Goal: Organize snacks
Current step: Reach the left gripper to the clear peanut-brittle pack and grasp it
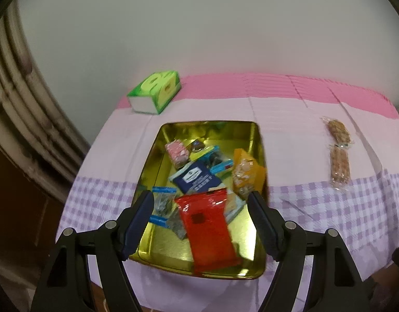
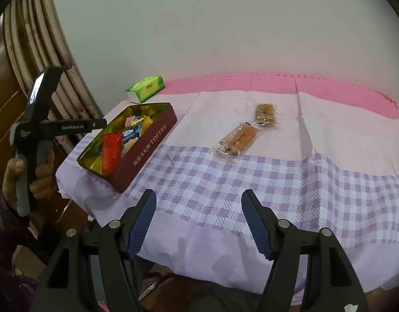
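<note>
Snacks already fill the gold tin (image 1: 157, 161) under the left gripper (image 1: 200, 202), whose tongs are spread and pinch nothing. Right gripper (image 2: 199, 200) — also spread, empty — faces the cloth; approach the nearer bar packet (image 2: 237, 139) low and square before closing.

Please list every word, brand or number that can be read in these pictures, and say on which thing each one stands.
"TOFFEE" - on the dark red side of the tin, after some characters too blurred to read.
"GenRobot.AI" - on the black crossbar of the left gripper's handle.
Blue packet in the tin: white print, too blurred to read.
Tissue box: logo too small to read.
</note>
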The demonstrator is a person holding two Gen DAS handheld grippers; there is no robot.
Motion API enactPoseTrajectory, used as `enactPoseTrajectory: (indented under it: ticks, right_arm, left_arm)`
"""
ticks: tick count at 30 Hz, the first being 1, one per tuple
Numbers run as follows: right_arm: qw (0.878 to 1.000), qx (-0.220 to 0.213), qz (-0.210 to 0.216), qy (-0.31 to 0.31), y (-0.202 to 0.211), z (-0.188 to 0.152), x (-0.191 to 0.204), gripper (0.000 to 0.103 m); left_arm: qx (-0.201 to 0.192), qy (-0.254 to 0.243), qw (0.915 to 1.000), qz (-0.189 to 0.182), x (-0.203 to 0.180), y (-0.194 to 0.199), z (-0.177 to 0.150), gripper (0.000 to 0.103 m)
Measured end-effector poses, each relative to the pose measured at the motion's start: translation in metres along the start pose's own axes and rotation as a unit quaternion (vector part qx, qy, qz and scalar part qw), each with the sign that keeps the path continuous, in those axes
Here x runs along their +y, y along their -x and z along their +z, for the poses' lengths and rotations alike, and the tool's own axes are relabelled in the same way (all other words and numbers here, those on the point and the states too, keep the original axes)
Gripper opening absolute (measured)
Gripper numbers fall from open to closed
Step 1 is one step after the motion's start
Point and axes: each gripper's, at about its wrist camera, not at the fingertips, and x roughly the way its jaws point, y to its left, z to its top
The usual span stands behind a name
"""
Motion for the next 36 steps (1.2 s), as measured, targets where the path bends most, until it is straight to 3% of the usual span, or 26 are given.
enactPoseTrajectory:
  ticks: [7, 13, 18, 26, 32, 36]
  right_arm:
    - [0.999, 0.001, 0.008, -0.032, -0.004, -0.009, -0.034, 0.069]
    - [0.998, -0.009, 0.006, -0.061, 0.002, -0.012, -0.066, 0.069]
    - [0.996, -0.008, 0.005, -0.084, 0.002, -0.018, -0.088, 0.069]
    - [0.993, -0.004, 0.011, -0.116, -0.003, -0.025, -0.114, 0.069]
    - [0.991, 0.002, 0.018, -0.131, -0.008, -0.029, -0.128, 0.07]
    - [0.991, 0.004, 0.022, -0.134, -0.009, -0.029, -0.133, 0.07]
  left_arm:
    - [0.008, -0.047, 0.9988, -0.012, -0.047, -0.002, 0.014, 0.076]
    - [0.03, -0.096, 0.9932, -0.058, -0.102, -0.017, 0.026, 0.076]
    - [0.069, -0.136, 0.9815, -0.116, -0.148, -0.041, 0.034, 0.076]
    - [0.133, -0.161, 0.9601, -0.186, -0.2, -0.088, 0.054, 0.076]
    - [0.16, -0.191, 0.9499, -0.189, -0.23, -0.118, 0.059, 0.076]
    - [0.18, -0.177, 0.9475, -0.196, -0.237, -0.137, 0.06, 0.075]
